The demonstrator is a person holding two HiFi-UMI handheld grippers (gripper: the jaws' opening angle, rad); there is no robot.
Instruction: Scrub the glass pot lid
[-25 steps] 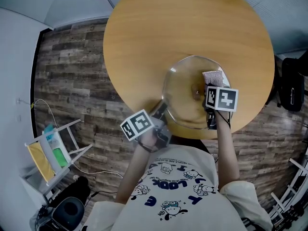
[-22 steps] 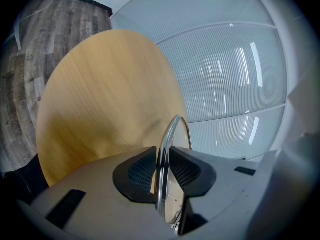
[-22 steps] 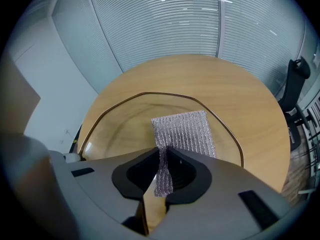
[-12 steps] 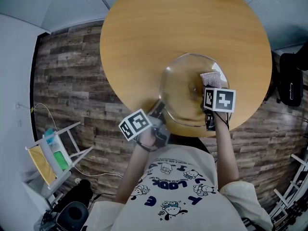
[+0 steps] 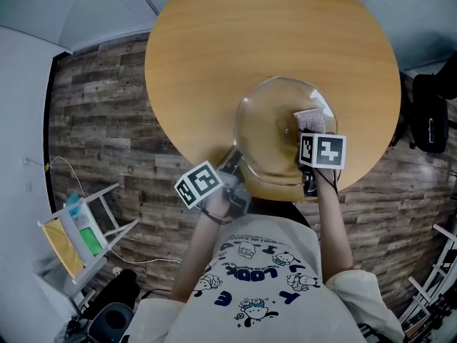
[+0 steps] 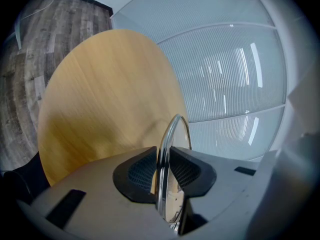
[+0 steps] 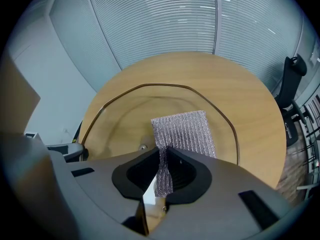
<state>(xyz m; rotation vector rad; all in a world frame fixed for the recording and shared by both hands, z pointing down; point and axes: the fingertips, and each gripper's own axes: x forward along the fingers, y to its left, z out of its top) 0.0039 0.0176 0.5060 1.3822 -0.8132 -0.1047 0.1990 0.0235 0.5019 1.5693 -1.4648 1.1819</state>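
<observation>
Mid-scrub: left gripper (image 6: 162,173) clamps the glass pot lid (image 5: 271,138) at seven o'clock, right gripper (image 7: 164,173) pinches the mesh scouring cloth (image 7: 186,130); next, likely, a firm sweep across the glass.

- I am drawing the right gripper (image 7: 164,157) back toward myself, sliding the mesh scrub cloth (image 5: 309,119) a little way across the glass pot lid (image 5: 268,131), away from its far rim.
- My head view is drifting: the tabletop (image 5: 214,48) is edging left.
</observation>
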